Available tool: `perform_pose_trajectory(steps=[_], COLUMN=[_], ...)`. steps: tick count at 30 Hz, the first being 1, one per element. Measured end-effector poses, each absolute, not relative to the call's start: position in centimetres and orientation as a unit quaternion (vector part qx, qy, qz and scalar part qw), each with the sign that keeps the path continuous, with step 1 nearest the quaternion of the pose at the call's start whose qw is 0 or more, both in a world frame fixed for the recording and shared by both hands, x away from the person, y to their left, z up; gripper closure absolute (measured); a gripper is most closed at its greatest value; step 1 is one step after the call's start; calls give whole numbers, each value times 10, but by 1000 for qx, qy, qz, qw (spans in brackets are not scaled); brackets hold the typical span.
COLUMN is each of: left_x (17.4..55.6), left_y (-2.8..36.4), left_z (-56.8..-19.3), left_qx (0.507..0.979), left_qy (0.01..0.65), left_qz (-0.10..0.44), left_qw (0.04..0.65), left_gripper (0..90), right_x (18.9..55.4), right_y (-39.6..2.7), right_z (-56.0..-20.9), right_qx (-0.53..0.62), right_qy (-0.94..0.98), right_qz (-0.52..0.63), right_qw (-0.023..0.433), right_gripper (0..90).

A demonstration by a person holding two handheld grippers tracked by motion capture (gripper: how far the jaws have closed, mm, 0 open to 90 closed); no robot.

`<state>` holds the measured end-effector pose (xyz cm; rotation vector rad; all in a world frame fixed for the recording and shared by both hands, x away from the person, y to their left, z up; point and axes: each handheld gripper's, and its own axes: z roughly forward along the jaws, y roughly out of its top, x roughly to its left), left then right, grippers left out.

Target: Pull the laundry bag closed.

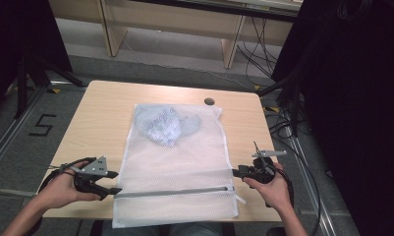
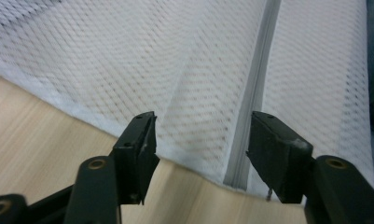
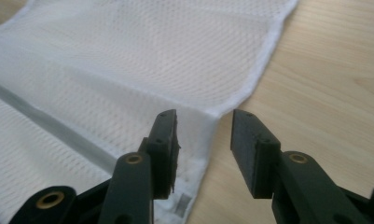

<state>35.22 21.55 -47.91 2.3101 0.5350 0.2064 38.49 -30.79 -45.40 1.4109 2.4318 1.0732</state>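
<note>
A white mesh laundry bag lies flat on the wooden table, with a pale blue garment bunched inside its far end. A grey zipper runs across the bag near the front edge. My left gripper stands open at the bag's left edge. In the left gripper view, that gripper has the mesh and the zipper's end between its parted jaws, untouched. My right gripper is open at the bag's right edge. In the right gripper view, that gripper straddles the hem with nothing pinched.
A small dark round grommet sits in the table's far side. Cables trail over the floor to the right, and black stand legs are on the left. The bag's near end overhangs the front edge toward the person's lap.
</note>
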Motion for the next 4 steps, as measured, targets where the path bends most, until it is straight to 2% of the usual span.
perform_pose_trajectory(steps=[4], left_x=[353], left_y=[207], left_z=[-481], left_qx=[899], left_qy=[210], left_qz=[93], left_qw=[373], left_gripper=[350], right_x=[386], right_y=[-311], right_z=[-457], right_qx=[483], right_qy=[802], right_qz=[345], right_qw=[60], right_gripper=[601])
